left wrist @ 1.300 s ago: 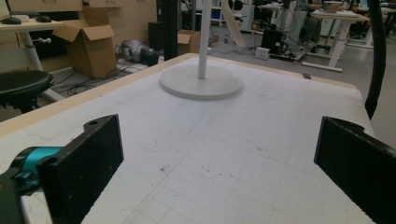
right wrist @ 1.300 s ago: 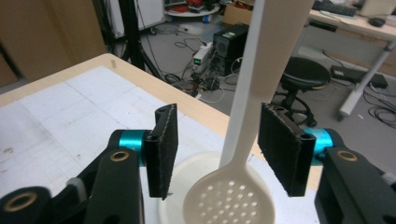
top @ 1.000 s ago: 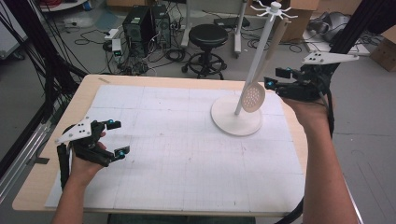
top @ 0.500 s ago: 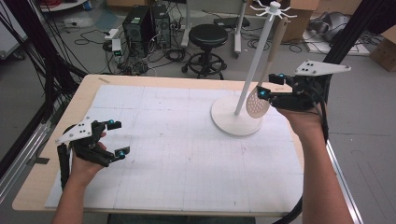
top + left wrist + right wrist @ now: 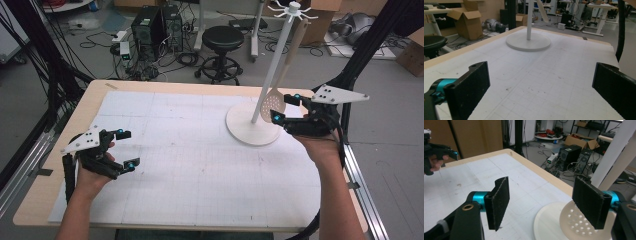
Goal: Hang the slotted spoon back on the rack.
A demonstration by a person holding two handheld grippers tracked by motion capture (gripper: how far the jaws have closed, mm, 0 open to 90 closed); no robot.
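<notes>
High view: a slotted spoon (image 5: 280, 87) hangs from the top of a white utensil stand (image 5: 260, 100) at the right of the bench (image 5: 50, 155), its long axis running steeply down and leaning left, the perforated bowl at the bottom just above the stand's round base. The right hand-held gripper (image 5: 286, 107) sits beside that bowl, jaws spread and just opening wider, one tip level with the bowl and the other below it; the pads do not appear to press on the spoon, though the angle leaves this hard to judge. The left hand-held gripper (image 5: 126, 148) hangs over the gridded mat (image 5: 190, 165) at the front left, jaws spread with nothing between them. No writing can be read here.

Left gripper view: the two black jaws stand wide apart over the mat. Across the bench rise the stand's base and pole (image 5: 528, 40), with a stretch of the spoon's handle (image 5: 542, 11) slanting near the top.

Right gripper view: up close, the spoon's holed bowl (image 5: 576, 223) lies low between the spread jaws, partly behind the right-hand one, over the stand's base (image 5: 546, 222). The left hand-held gripper (image 5: 439, 150) shows far off. No labels are legible.
</notes>
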